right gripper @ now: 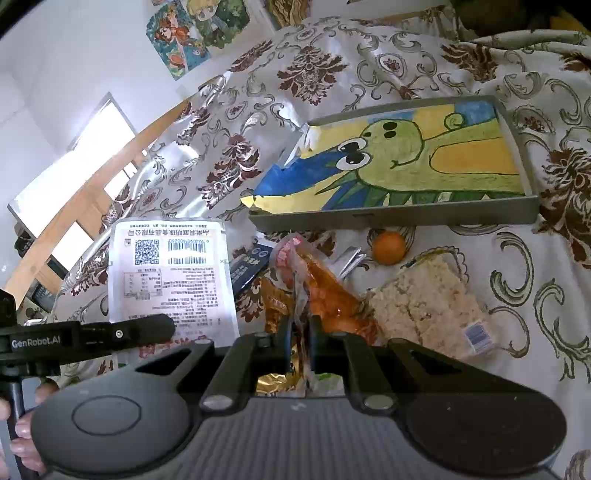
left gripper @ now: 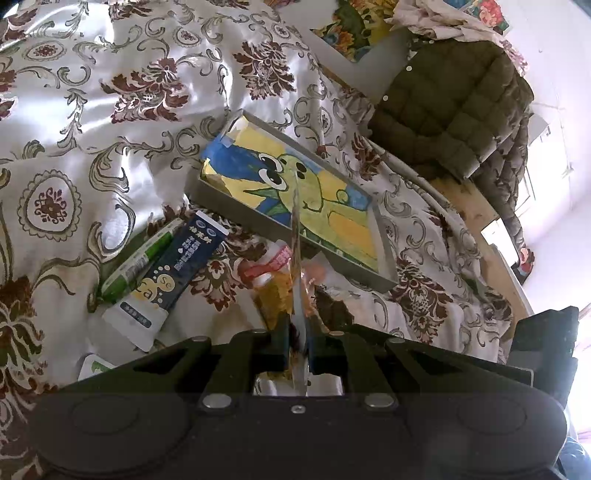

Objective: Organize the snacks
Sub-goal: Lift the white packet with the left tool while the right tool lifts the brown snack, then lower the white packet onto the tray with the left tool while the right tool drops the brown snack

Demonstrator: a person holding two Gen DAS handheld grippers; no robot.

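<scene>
A grey tray [left gripper: 236,216] lined with a green cartoon drawing lies on the patterned bedspread; it also shows in the right wrist view [right gripper: 406,218]. My left gripper [left gripper: 297,343] is shut on a white flat snack packet [left gripper: 295,236], seen edge-on; in the right wrist view that packet [right gripper: 170,280] shows its barcode side, held by the left gripper [right gripper: 162,328]. My right gripper [right gripper: 298,343] is shut on a clear orange snack bag [right gripper: 325,291]. A dark blue packet [left gripper: 184,273] and a green packet [left gripper: 136,266] lie left of the tray.
A rice-crisp block in clear wrap [right gripper: 424,299] and a small orange [right gripper: 388,247] lie in front of the tray. A dark green puffer jacket [left gripper: 454,107] hangs at the bed's wooden edge [left gripper: 476,210]. Posters [right gripper: 195,33] hang on the wall.
</scene>
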